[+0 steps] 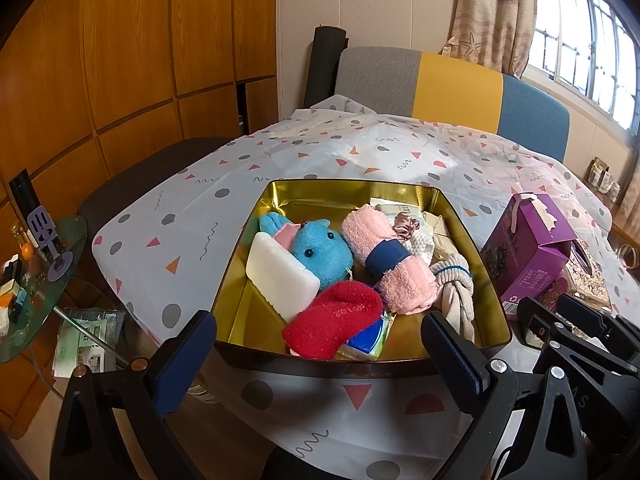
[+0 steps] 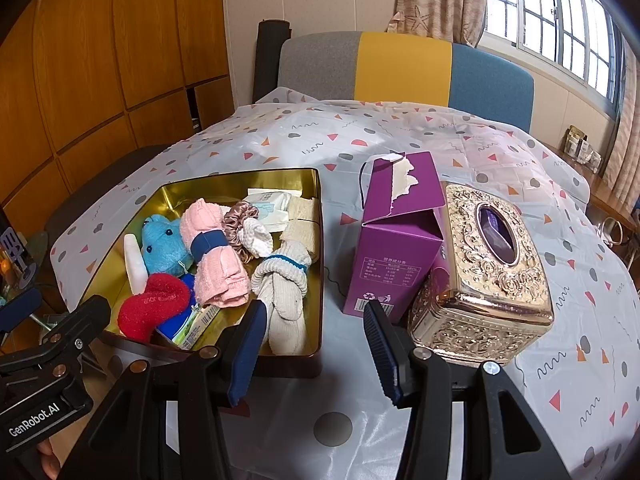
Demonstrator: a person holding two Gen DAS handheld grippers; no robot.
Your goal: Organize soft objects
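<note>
Both grippers, left gripper point(image 1: 316, 356) and right gripper point(image 2: 316, 344), gape empty at the tin's point(image 1: 360, 362) six-o'clock rim; bare tablecloth point(image 2: 400, 136) lies toward twelve.

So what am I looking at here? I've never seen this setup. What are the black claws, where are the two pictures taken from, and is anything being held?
No robot: a person holds a two-finger gripper in each hand, with a camera on each looking along its fingers. One picture is from the left gripper, the other from the right gripper. Both stand open and hold nothing. On the patterned tablecloth sits a gold tin filled with soft things: a blue plush toy, a rolled pink towel, a red sock. Beside it stand a purple carton and an ornate gold tissue box.
</note>
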